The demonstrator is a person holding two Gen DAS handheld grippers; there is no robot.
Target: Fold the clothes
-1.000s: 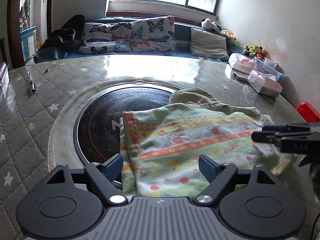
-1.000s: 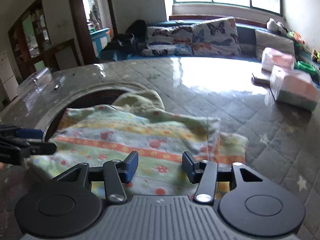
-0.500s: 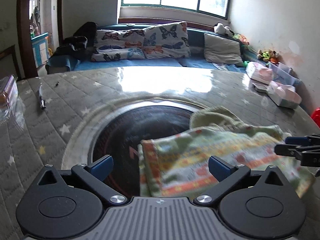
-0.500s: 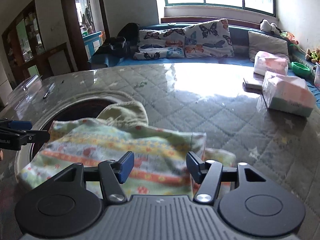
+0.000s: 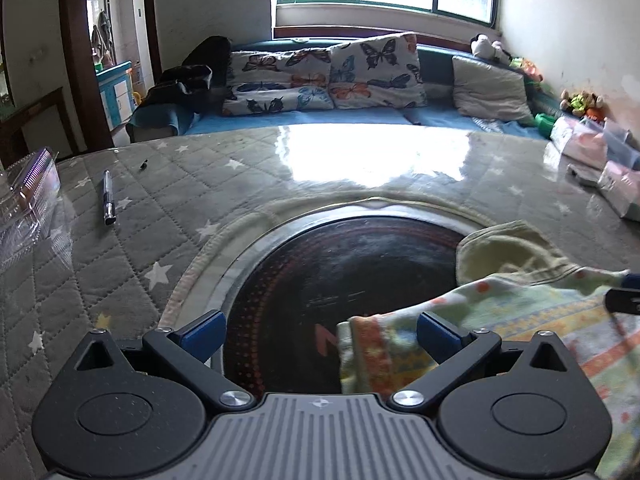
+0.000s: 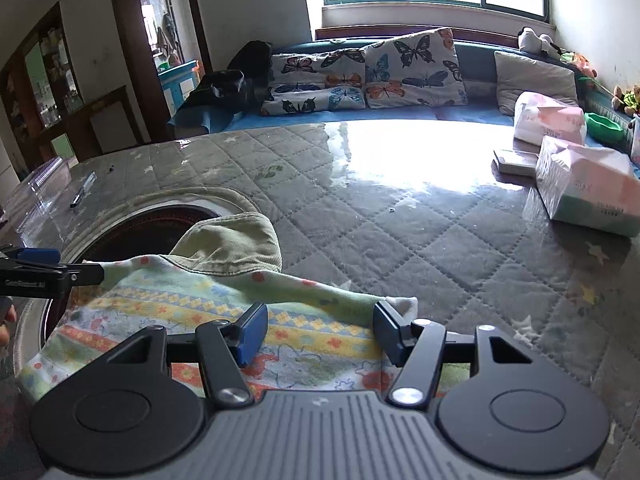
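Clothes [image 6: 224,312] on quilted table [image 6: 400,232]

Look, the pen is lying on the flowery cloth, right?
No. The pen lies on the grey quilted table cover, well left of the flowery cloth. The left wrist view shows it.

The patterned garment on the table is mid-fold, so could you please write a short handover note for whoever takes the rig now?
Left claw: open wide, empty, over the dark round inset, beside the garment's left edge.
Right claw: open, empty, above the patterned garment, near its right corner.
The garment lies folded flat, partly over the inset; an olive garment sits under its far edge.
Done: a first fold, apparently.
Left: any further folds; olive piece untouched.
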